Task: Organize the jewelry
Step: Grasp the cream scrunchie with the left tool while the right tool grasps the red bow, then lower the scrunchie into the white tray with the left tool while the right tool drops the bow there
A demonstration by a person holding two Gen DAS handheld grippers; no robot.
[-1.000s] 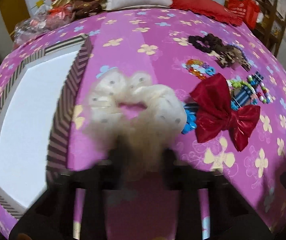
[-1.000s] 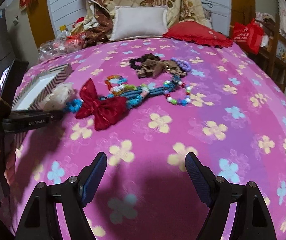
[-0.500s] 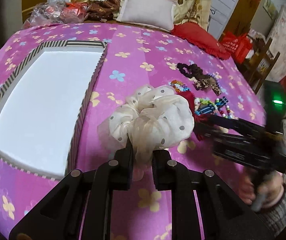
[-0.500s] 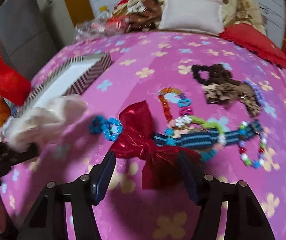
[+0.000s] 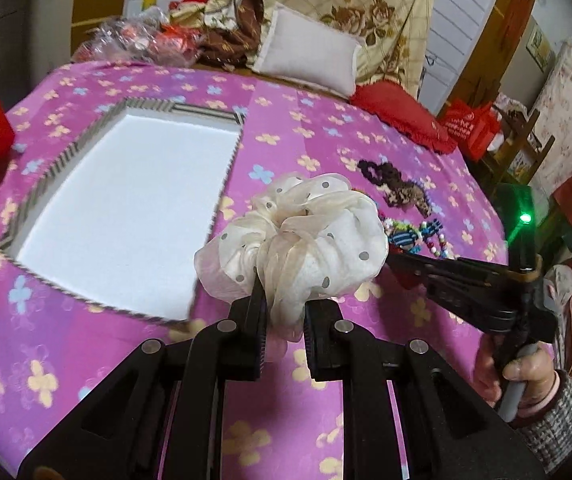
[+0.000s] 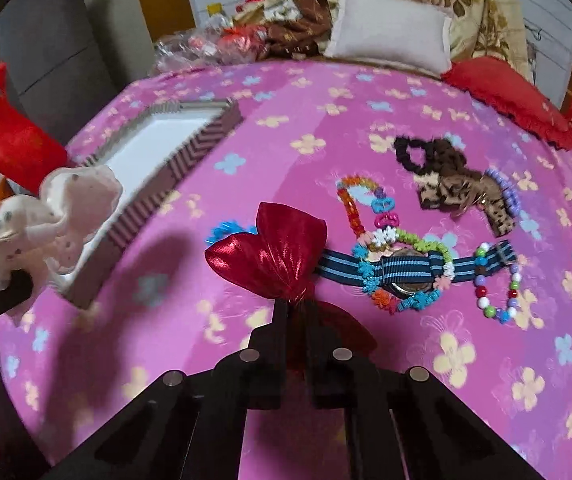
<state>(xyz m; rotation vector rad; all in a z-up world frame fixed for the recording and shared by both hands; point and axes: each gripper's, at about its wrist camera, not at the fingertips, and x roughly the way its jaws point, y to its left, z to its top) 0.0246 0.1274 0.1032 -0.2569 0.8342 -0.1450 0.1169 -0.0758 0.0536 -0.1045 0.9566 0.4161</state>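
Scrunchie (image 5: 298, 236): cream w/ grey polka dots. Bow (image 6: 269, 256): shiny red. Box (image 5: 221, 184): white interior, brown/cream striped walls. Bed cover (image 5: 85, 344): magenta w/ yellow & blue flowers. Strap (image 6: 406, 268): navy/light-blue stripes. Bead bracelet (image 6: 498, 280): multicolour. Hair tie (image 6: 418, 152): dark brown. Claws: black.

scrunchie (image 5: 298, 236): sheer matt cloth; bow (image 6: 269, 256): glossy satin-like cloth; box (image 5: 125, 204) lining: matt, possibly foam; bedcover (image 6: 466, 360): soft cloth

Soft indoor light, strong fisheye bending with dark corners, slight motion blur, a shadow on the bedspread (image 6: 157, 256).
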